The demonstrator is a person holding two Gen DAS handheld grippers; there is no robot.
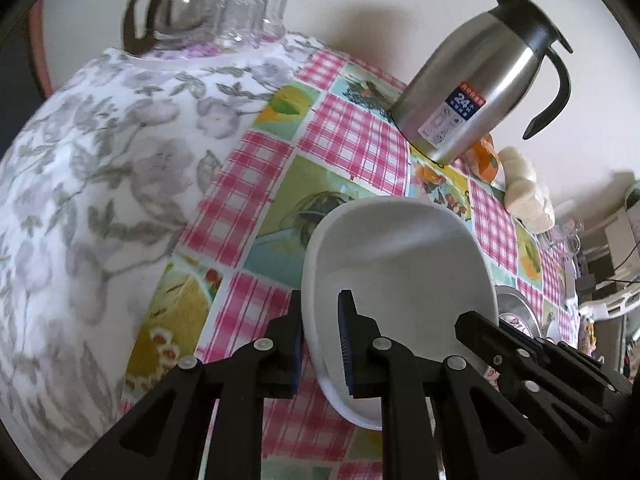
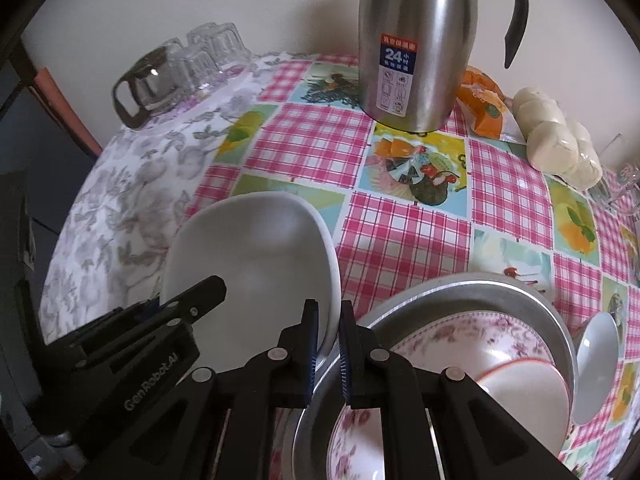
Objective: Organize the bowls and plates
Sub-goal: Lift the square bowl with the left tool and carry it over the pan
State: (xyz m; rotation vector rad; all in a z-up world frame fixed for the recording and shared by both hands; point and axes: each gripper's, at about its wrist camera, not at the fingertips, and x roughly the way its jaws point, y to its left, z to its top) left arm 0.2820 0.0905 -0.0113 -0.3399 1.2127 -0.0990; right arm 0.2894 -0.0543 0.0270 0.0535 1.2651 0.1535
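While tilted above the checked tablecloth [image 2: 400, 220], white dish [image 1: 400, 272] pinched at two places on its rim: left gripper [image 1: 320, 344] clamped with one blue pad [image 1: 345, 340] inside and the other outside, right gripper [image 2: 326, 354] closed on the opposite edge. Just right of it, metal basin [image 2: 532, 300] with a floral bowl [image 2: 460, 340] and an orange-rimmed bowl [image 2: 528, 396] inside. Behind, steel thermos [image 2: 416, 44], upturned glasses [image 2: 208, 56], buns [image 2: 556, 140].

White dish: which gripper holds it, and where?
Both. The left gripper clamps the white dish by its left rim; the right gripper pinches the opposite rim.
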